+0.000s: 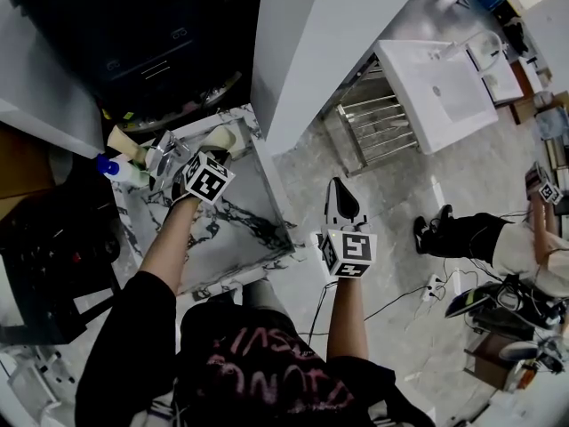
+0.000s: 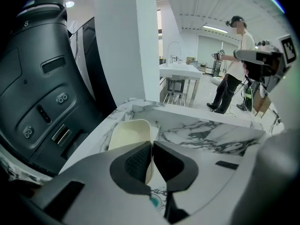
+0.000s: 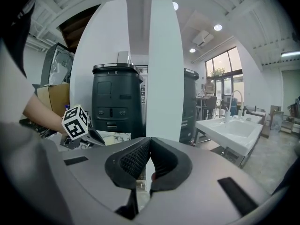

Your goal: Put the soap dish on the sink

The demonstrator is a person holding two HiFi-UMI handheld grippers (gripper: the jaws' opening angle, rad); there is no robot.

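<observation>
Head view: left gripper (image 1: 203, 152) reaches over marbled sink (image 1: 238, 219) on desk. Cream soap dish (image 1: 222, 137) sits at its tip, by sink's far rim. Right gripper (image 1: 339, 188) hangs over floor, well apart from sink.

Left gripper view: left gripper (image 2: 152, 146) is clamped on near rim of soap dish (image 2: 129, 132). Dish is shallow, rounded, plain cream, and lies above sink (image 2: 211, 135) ledge; contact unclear.

Right gripper view: right gripper (image 3: 150, 145) pressed together, holding nothing. White washbasin (image 3: 232, 129) at right.
</observation>
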